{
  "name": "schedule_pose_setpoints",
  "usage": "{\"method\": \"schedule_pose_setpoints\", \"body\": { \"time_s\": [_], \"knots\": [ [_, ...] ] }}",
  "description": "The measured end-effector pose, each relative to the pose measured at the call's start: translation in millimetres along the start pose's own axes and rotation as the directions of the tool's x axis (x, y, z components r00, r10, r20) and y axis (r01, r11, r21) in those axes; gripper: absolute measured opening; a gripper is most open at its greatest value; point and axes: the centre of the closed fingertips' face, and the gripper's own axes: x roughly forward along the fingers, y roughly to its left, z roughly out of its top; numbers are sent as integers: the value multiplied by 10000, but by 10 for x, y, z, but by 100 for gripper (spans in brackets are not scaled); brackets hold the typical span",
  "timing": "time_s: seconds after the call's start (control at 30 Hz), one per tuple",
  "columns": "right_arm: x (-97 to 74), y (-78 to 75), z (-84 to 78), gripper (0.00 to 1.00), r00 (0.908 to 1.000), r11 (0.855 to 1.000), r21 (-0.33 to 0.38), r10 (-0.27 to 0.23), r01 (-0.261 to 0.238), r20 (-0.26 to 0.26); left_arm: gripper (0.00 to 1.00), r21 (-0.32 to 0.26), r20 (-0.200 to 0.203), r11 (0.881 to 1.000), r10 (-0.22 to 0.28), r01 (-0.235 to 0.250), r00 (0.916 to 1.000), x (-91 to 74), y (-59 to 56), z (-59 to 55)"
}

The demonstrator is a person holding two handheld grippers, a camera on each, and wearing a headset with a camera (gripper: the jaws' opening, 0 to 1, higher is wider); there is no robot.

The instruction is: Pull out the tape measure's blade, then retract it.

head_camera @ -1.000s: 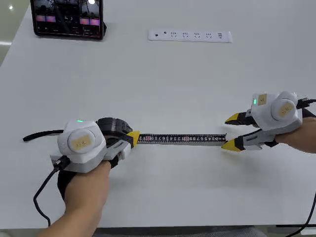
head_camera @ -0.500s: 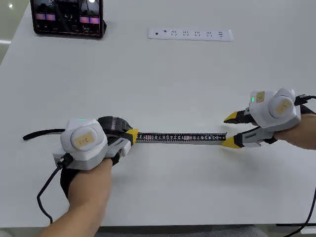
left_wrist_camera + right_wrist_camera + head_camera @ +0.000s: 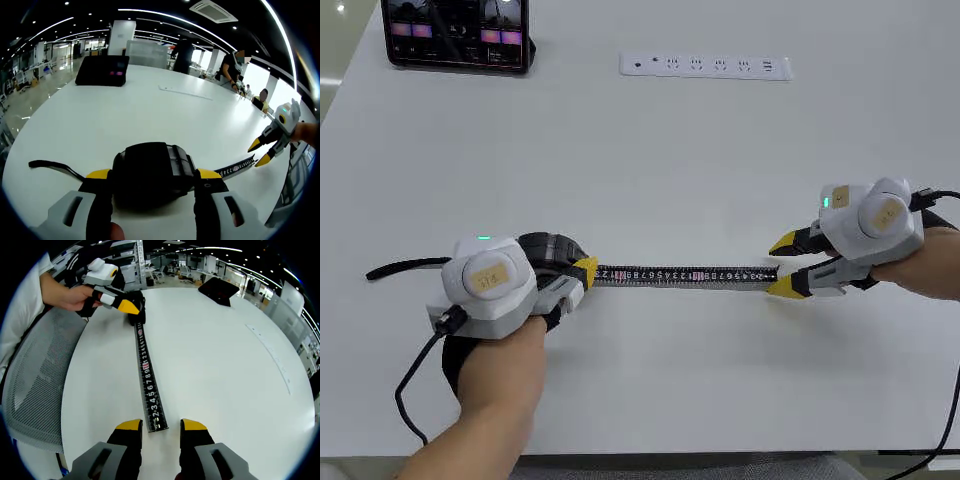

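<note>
A black tape measure (image 3: 548, 252) (image 3: 150, 170) lies on the white table (image 3: 650, 160), and my left gripper (image 3: 570, 270) (image 3: 153, 175) is shut on its case. Its blade (image 3: 685, 275) (image 3: 146, 370) stretches flat across the table toward the right. My right gripper (image 3: 782, 267) (image 3: 161, 425) is open, its yellow fingertips (image 3: 130, 425) on either side of the blade's end, which lies nearer the left one. I see no grip on the blade. The case's black strap (image 3: 405, 268) trails off to the left.
A dark tablet (image 3: 458, 35) stands at the far left of the table and a white power strip (image 3: 705, 67) lies at the back. A mesh chair (image 3: 35, 385) sits by the near edge. Cables hang from both grippers.
The right gripper has dropped slightly toward the blade's end, its jaws a little narrower. The blade's length and the left gripper look unchanged.
</note>
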Motion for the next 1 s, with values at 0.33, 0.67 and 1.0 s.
{"method": "schedule_pose_setpoints", "body": {
  "time_s": [0.33,0.67,1.0],
  "knots": [
    [23,48,-3,16,9995,9992,-328,239,-245,-188,62,-23,-48,10000,-22,22,10000,1,-2,-2],
    [32,48,-39,12,9991,9964,-821,187,-217,-369,62,-69,-101,10000,-16,15,9999,1,-7,-10],
    [45,47,-46,12,9977,9881,-1527,72,-174,-672,62,-116,-250,9999,50,-53,9997,18,-3,-6]
  ]
}}
